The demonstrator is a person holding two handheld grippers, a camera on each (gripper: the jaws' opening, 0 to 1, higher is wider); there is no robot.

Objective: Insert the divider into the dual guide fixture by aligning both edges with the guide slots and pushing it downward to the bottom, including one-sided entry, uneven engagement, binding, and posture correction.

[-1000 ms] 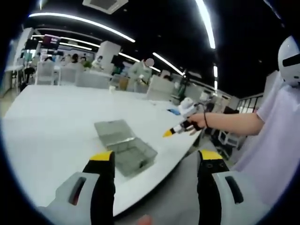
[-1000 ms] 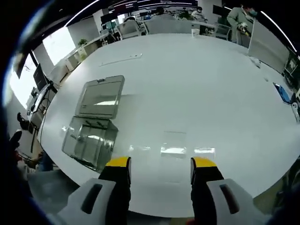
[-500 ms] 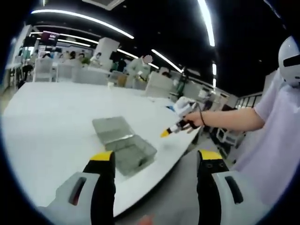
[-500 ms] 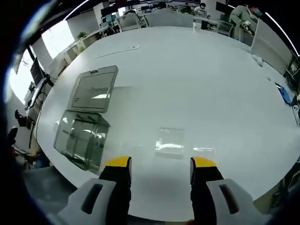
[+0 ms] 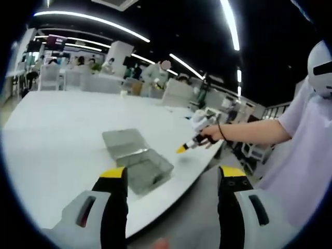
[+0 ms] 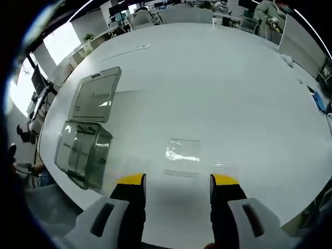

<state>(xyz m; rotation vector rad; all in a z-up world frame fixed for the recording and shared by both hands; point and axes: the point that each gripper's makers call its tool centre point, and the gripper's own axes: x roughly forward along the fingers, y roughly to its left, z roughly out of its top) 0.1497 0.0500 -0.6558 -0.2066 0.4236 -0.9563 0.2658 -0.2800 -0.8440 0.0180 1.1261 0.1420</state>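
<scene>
The dual guide fixture (image 6: 83,155) is a clear plastic box near the table's left edge, and its hinged lid (image 6: 96,96) lies open flat behind it. The divider (image 6: 182,155), a clear flat sheet, rests on the white table (image 6: 223,83) just ahead of my right gripper (image 6: 177,180), which is open and holds nothing. In the left gripper view the same fixture (image 5: 147,171) sits near the table's rim. My left gripper (image 5: 173,174) is open in front of it, off the table. A hand holds the right gripper (image 5: 182,149) over the table, right of the fixture.
A person's arm (image 5: 254,132) reaches in from the right. A thin strip (image 6: 124,52) and a blue item (image 6: 317,101) lie far out on the table. Chairs and people (image 5: 83,78) line the far side. The curved table edge (image 5: 197,174) runs close to the fixture.
The right gripper has come down and forward, so the divider now lies closer to its jaws. In the left gripper view that gripper has dropped slightly toward the table. The fixture has not moved.
</scene>
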